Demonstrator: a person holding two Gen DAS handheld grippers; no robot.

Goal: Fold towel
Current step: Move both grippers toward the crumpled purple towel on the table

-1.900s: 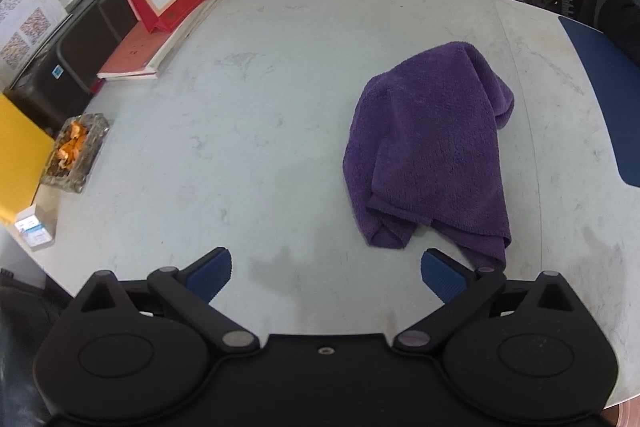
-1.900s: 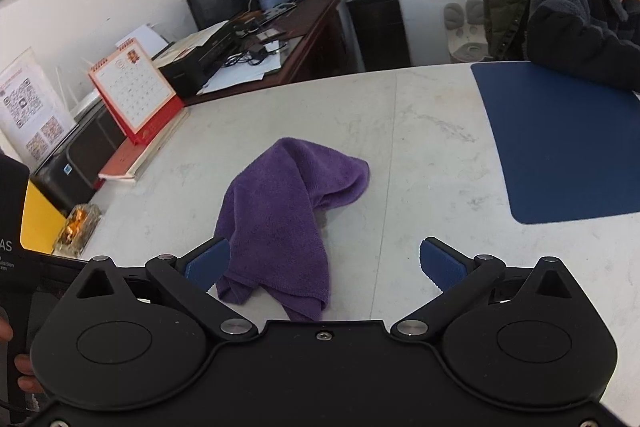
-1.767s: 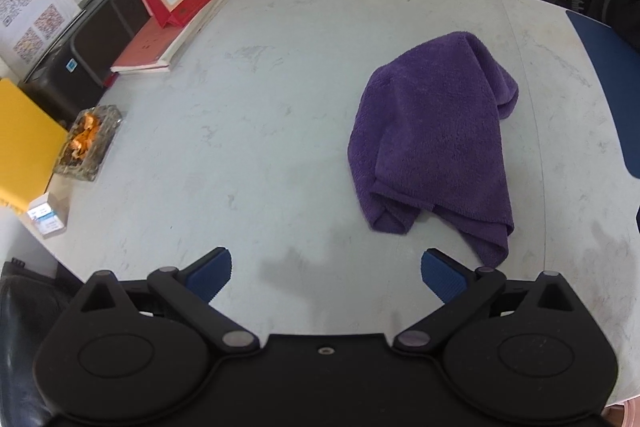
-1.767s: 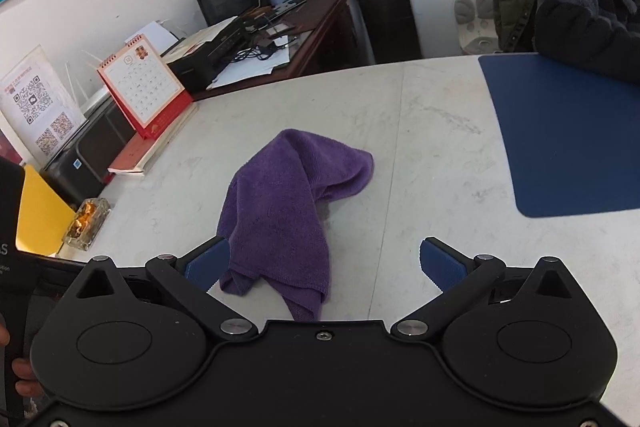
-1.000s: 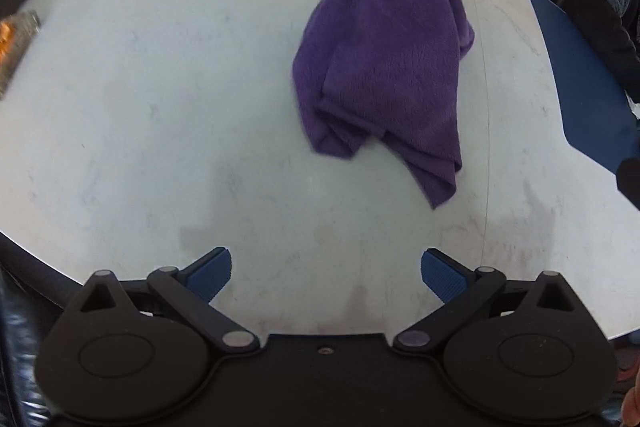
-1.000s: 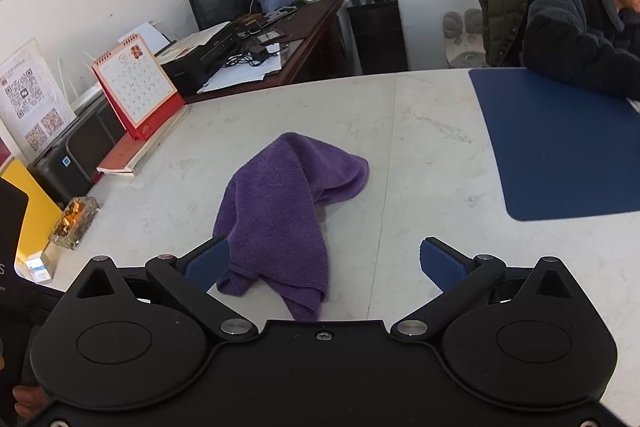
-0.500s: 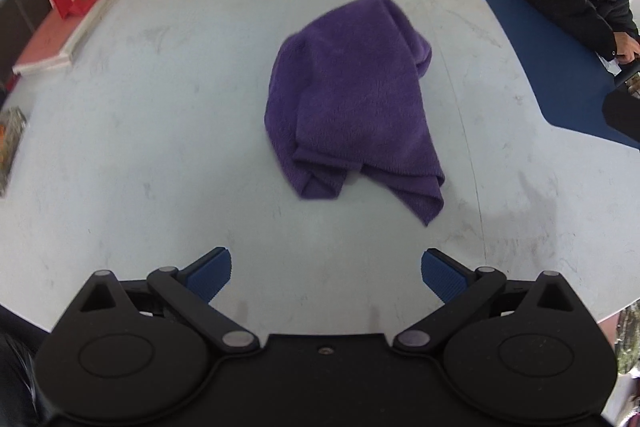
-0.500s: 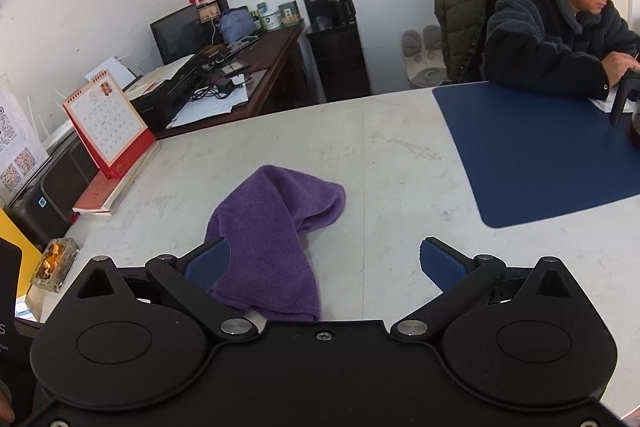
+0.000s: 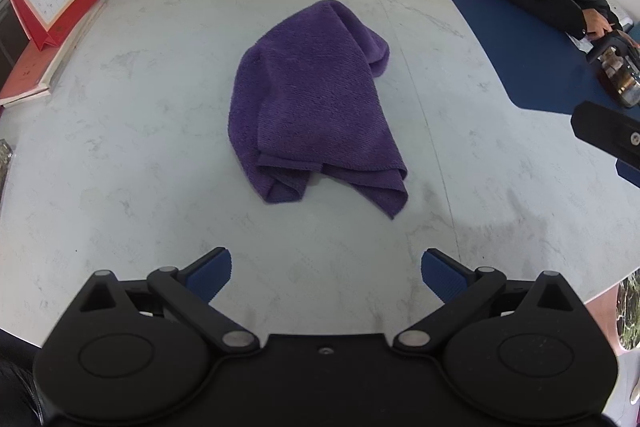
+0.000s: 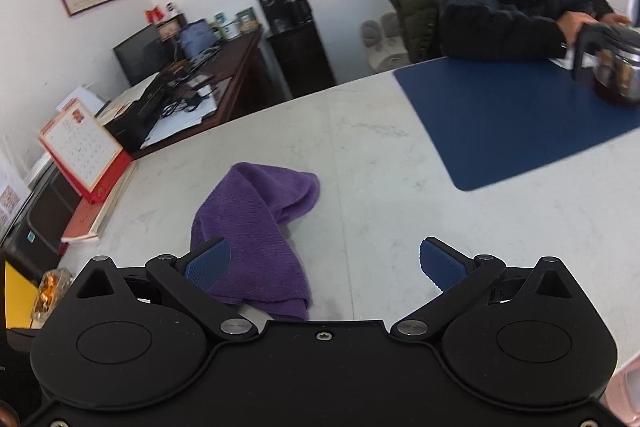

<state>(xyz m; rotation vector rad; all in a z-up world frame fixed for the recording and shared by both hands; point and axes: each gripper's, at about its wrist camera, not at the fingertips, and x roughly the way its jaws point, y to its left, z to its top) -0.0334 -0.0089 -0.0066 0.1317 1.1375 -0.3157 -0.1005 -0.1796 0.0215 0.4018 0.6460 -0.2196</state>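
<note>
The purple towel [image 9: 316,103] lies in a soft, bunched heap in the middle of the white table [image 9: 140,99]. It is not flat and not folded, so the folding has not really begun. It looks like it must first be spread out, and then folded.

The left gripper [image 9: 325,273] hangs over the near side of the table, looking down at the towel. Its blue tongs are wide apart and hold nothing. The towel's near corner is a little way in front of them.

The right gripper [image 10: 325,265] is held lower and points across the table. Its tongs are wide apart and empty too. The towel sits just past its left tong.

A person [image 10: 516,3] sits at the far right by a blue mat [image 10: 512,115].
</note>
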